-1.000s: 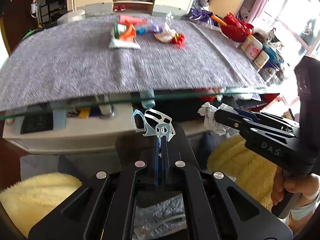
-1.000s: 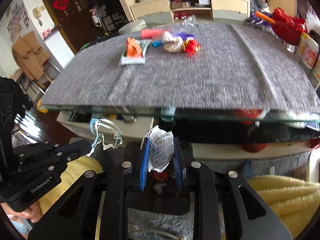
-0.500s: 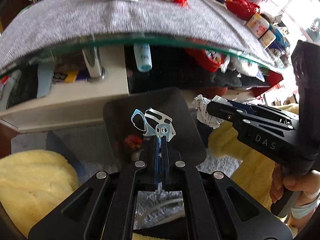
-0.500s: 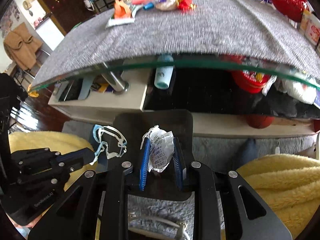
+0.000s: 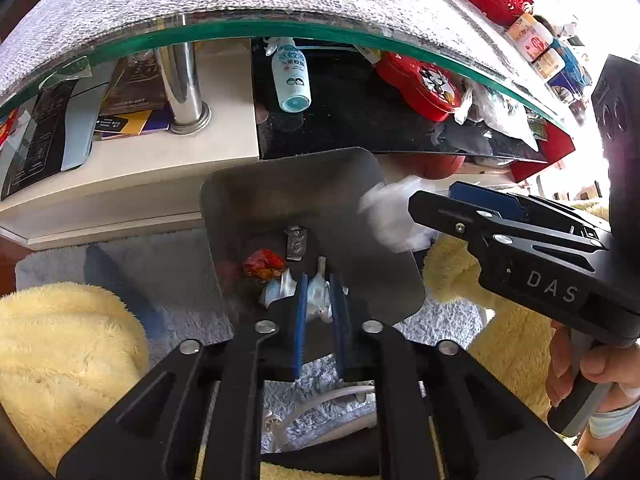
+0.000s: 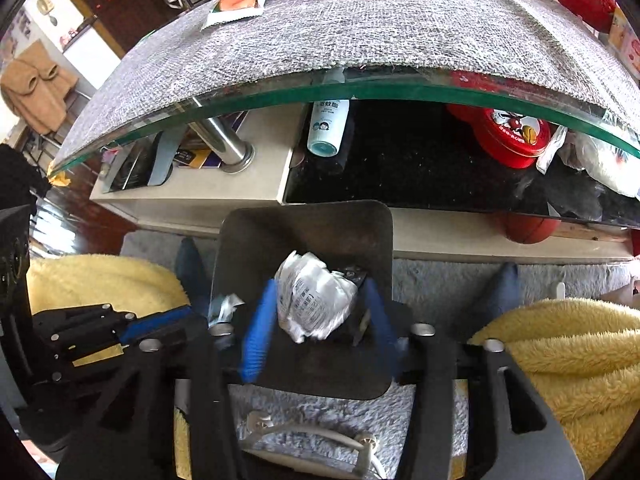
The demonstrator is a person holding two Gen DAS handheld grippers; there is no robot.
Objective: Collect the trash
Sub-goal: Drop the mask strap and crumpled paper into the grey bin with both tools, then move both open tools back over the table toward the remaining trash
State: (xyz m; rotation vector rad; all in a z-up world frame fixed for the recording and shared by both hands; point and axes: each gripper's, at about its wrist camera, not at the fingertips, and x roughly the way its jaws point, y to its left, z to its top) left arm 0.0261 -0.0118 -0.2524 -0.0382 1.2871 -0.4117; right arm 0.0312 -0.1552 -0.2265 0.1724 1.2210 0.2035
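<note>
Now | both tongs angled steeply down over bin (image 6: pixel 256 248) | left tongs (image 5: pixel 319 300) slightly parted | right tongs (image 6: pixel 318 312) spreading, crumpled paper (image 6: pixel 312 300) seemingly loose

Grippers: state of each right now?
Left gripper: just opening, blue-white scrap loose between fingers.
Right gripper: just opened, crumpled paper released over bin.

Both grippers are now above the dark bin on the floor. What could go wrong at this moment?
1. The right gripper has just been opening; the crumpled white paper sits loose between its blue pads, blurred, near the bin middle, so a miss seems unlikely.
2. The left gripper has only just begun opening; the thin plastic scrap between its pads may cling.
</note>
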